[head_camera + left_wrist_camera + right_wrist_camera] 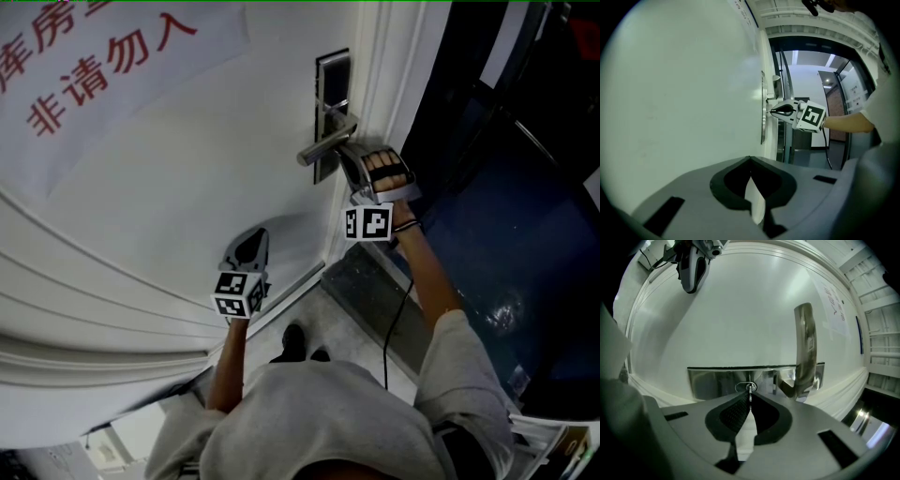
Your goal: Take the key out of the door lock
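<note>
A small metal key [750,388] sticks out of the keyhole in the shiny lock plate [712,378] on the white door [187,169]. My right gripper [750,397] is shut on the key, its dark pads pinching the key's head just below the lever handle [805,348]. The head view shows that gripper [349,157] pressed up under the handle [326,142]. My left gripper [251,242] hangs lower left beside the door, shut with nothing in it; its jaws meet at the tip [750,160].
A white sign with red characters [94,66] hangs on the door at the upper left. The door's edge and frame [375,94] run just right of the lock, with a dark doorway [506,187] beyond. A black cable [394,319] trails from the right gripper.
</note>
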Action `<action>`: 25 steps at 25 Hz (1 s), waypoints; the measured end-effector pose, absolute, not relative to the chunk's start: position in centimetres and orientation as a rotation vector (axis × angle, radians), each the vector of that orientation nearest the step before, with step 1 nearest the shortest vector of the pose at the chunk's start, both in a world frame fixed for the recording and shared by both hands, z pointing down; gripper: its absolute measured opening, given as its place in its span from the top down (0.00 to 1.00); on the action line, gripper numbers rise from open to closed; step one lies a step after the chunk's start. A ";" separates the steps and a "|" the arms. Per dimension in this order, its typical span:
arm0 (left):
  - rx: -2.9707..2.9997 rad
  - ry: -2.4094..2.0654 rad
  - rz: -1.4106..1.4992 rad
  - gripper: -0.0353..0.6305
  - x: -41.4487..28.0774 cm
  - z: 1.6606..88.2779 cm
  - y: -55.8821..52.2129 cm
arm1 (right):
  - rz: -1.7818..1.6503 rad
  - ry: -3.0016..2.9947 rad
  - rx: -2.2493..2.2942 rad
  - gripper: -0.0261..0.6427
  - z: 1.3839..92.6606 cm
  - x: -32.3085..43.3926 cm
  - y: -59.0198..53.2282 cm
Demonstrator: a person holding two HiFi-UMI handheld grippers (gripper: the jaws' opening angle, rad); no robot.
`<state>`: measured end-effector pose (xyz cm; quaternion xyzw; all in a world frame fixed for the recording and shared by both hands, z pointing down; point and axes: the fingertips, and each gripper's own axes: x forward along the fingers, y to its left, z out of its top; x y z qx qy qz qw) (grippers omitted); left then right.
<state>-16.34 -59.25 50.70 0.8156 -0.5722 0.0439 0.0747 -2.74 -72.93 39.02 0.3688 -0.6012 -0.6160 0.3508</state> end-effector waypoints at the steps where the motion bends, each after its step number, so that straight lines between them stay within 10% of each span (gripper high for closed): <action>1: 2.446 -1.716 0.131 0.92 -16.3 50.7 -59.3 | -1.597 -1.558 0.954 0.92 39.0 -2.6 -72.8; 25: 2.525 -1.629 0.158 0.92 -11.9 50.6 -59.4 | -1.140 -1.947 1.187 0.92 41.3 4.1 -69.4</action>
